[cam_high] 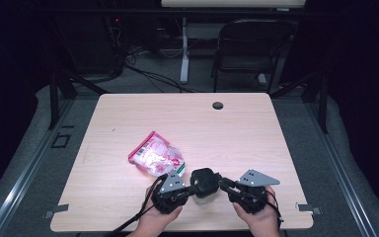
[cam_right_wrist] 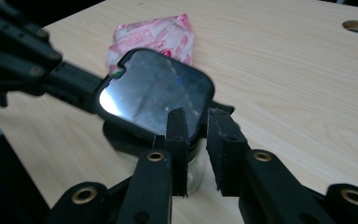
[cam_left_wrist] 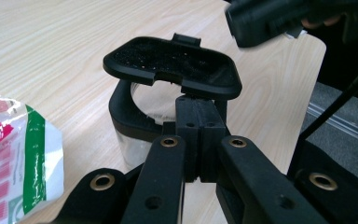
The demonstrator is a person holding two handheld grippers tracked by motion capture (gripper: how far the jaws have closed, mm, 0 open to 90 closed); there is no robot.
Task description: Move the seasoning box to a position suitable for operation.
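Both hand-held tools are matt black. The left gripper (cam_high: 191,189) and the right gripper (cam_high: 225,186) each carry a grey three-cornered plate (cam_high: 172,181) on top, dotted with small dark holes. A thin black cable (cam_high: 128,224) trails from the left one. In the gripper views each jaw is a flat black bar with brass-coloured rivets (cam_left_wrist: 169,141) at the pivots and plain round holes lower down, ending in a blocky black fingertip (cam_right_wrist: 177,135). The hands (cam_high: 154,222) are bare, with no sleeves showing.
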